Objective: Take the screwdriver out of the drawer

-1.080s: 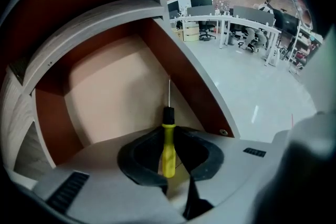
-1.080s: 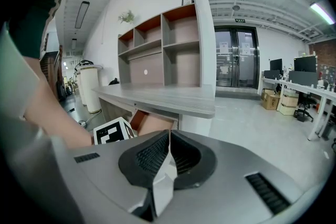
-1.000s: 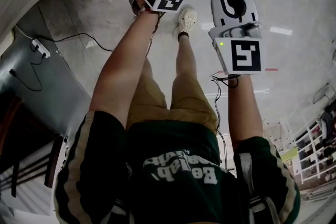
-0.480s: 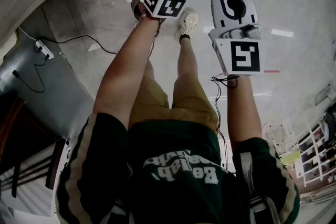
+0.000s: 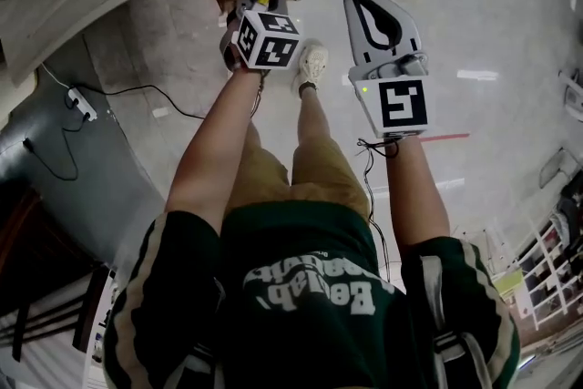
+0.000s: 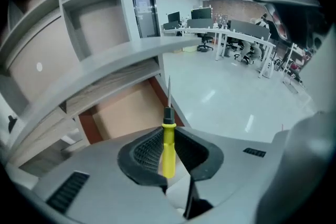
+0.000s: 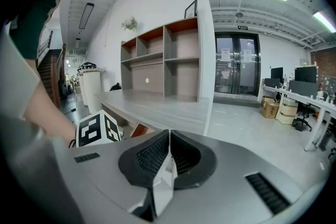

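Both arms reach forward, the left claw (image 5: 258,5) tilted steeply down, the right claw (image 7: 168,139) more level. The left claw grips the yellow screwdriver (image 6: 168,150) by its handle, blade pointing ahead, above the open drawer (image 6: 123,113). The right claw is closed, empty. Against a second ago both claws are higher, with the screwdriver lifted out of the drawer

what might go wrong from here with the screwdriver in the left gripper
1. The left gripper pinches the screwdriver only by its smooth yellow handle, so it may pivot or slip and drop back into the open drawer or onto the floor.
2. The thin shaft sticks out past the jaws toward the desktop edge above it; a careless lift could knock it there.
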Motion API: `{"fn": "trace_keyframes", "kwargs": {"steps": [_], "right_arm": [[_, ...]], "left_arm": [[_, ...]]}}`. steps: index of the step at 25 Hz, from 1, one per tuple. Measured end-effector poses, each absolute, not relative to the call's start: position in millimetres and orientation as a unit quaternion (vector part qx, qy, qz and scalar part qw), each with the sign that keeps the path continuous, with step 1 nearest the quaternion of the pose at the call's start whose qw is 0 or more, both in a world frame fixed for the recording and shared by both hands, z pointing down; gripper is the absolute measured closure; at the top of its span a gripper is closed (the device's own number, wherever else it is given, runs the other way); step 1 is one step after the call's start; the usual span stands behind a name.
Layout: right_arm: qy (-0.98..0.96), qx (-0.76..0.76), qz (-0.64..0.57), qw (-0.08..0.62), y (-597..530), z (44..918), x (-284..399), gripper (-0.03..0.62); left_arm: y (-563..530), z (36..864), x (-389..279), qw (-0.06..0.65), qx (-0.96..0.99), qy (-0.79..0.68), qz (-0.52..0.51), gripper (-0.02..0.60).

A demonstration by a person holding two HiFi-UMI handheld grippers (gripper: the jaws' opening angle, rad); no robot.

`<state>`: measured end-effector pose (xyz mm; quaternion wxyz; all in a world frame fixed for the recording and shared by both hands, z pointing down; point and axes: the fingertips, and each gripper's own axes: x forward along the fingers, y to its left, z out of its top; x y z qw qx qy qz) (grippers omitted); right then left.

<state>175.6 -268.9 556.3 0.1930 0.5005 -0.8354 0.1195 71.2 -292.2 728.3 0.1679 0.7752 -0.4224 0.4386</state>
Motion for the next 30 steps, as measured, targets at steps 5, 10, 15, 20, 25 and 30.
{"fn": "trace_keyframes", "kwargs": {"steps": [5, 10, 15, 20, 25, 30], "right_arm": [[-0.841, 0.502, 0.103, 0.177, -265, 503, 191, 0.558], [-0.851, 0.494, 0.08, 0.157, -262, 437, 195, 0.557], [-0.862, 0.482, 0.066, 0.139, -255, 384, 188, 0.559], [-0.861, 0.489, 0.045, 0.132, -249, 337, 196, 0.558], [-0.857, 0.501, 0.031, 0.113, -236, 296, 194, 0.557], [-0.861, 0.497, 0.01, 0.105, -221, 265, 179, 0.557]], "left_arm": [[-289, 652, 83, 0.159, 0.779, -0.439, 0.419, 0.502], [-277, 570, 82, 0.153, 0.785, -0.455, 0.392, 0.502], [-278, 486, 80, 0.144, 0.798, -0.475, 0.341, 0.502], [-274, 413, 85, 0.123, 0.812, -0.483, 0.304, 0.502], [-256, 358, 79, 0.117, 0.824, -0.488, 0.264, 0.502], [-235, 311, 62, 0.103, 0.832, -0.494, 0.228, 0.502]]}}
